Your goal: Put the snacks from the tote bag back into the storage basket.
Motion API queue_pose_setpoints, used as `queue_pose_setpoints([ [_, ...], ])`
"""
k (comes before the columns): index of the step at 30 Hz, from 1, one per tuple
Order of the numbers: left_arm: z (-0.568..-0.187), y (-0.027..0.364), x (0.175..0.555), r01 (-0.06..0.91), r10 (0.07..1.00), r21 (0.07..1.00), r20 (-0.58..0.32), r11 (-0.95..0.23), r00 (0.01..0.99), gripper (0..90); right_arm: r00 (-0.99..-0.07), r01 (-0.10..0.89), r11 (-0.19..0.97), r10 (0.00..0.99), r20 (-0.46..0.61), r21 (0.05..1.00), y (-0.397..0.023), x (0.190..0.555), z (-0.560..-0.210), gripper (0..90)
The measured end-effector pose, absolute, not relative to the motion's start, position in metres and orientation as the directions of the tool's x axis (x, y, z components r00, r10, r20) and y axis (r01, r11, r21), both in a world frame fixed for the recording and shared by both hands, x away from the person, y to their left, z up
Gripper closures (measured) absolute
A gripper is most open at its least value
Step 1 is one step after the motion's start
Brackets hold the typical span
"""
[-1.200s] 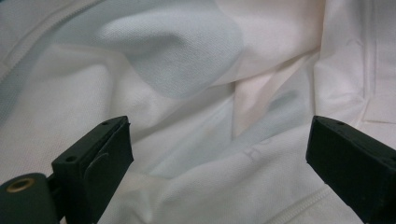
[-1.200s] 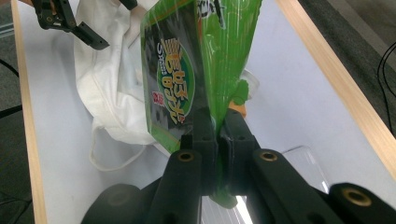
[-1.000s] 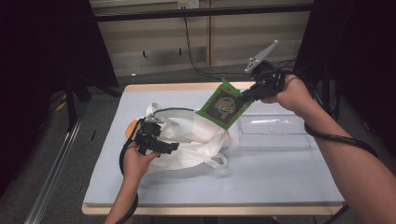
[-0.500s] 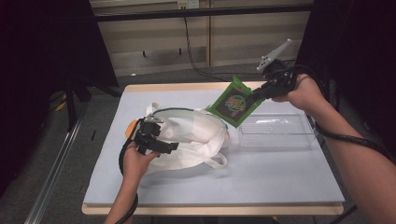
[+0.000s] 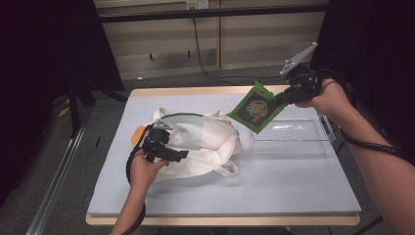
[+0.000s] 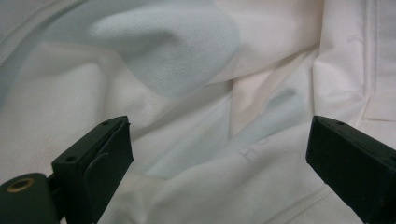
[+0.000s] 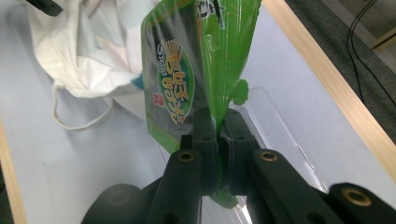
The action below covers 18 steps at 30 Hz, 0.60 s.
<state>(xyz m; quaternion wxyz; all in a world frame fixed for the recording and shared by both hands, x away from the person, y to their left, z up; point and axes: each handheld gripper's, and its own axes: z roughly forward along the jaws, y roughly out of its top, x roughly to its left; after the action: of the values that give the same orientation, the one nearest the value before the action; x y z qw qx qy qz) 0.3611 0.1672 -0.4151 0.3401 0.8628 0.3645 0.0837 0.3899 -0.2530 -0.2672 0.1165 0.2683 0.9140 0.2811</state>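
Observation:
A green snack packet [image 5: 254,107] hangs in the air over the left end of a clear plastic tray [image 5: 293,143]. My right gripper [image 5: 277,100] is shut on the packet's edge. In the right gripper view the two jaws pinch the packet [image 7: 196,70] at its lower rim, right gripper [image 7: 217,135]. A white cloth bag [image 5: 200,139] lies crumpled at the table's left middle. My left gripper [image 5: 172,154] rests on the bag's left side. Its jaws stand wide apart over the white fabric [image 6: 187,70], left gripper [image 6: 217,154] pinching nothing.
The light blue table top [image 5: 274,188] has a wooden edge at the back. Something orange [image 5: 139,132] peeks out at the bag's left end. The bag's handle loop [image 5: 227,170] lies toward the front. Cables trail from both grippers.
My right gripper has carried the green packet to the right, away from the bag's mouth and over the clear tray. The left hand has stayed put on the bag.

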Motion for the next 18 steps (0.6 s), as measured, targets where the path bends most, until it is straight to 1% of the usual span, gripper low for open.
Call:
queue_pose_setpoints([
  [9, -0.416, 0.165, 0.361, 0.581, 0.697, 0.656, -0.115, -0.482, 0.708, 7.3, -0.814, 0.441, 0.698, 0.576, -0.077, 0.564, -0.268, 0.388, -0.273, 85.6],
  [10, -0.416, 0.166, 0.362, 0.576, 0.688, 0.645, -0.104, -0.503, 0.718, 7.3, -0.813, 0.441, 0.7, 0.577, -0.08, 0.562, -0.269, 0.388, -0.275, 85.6],
  [12, -0.417, 0.163, 0.361, 0.584, 0.7, 0.659, -0.12, -0.474, 0.704, 7.3, -0.81, 0.449, 0.702, 0.581, -0.081, 0.552, -0.272, 0.388, -0.277, 85.6],
  [15, -0.417, 0.164, 0.361, 0.574, 0.69, 0.643, -0.096, -0.507, 0.717, 7.3, -0.804, 0.458, 0.699, 0.589, -0.079, 0.549, -0.276, 0.388, -0.281, 85.6],
  [18, -0.418, 0.163, 0.361, 0.581, 0.691, 0.645, -0.111, -0.497, 0.714, 7.3, -0.802, 0.462, 0.7, 0.592, -0.081, 0.545, -0.28, 0.388, -0.282, 85.6],
])
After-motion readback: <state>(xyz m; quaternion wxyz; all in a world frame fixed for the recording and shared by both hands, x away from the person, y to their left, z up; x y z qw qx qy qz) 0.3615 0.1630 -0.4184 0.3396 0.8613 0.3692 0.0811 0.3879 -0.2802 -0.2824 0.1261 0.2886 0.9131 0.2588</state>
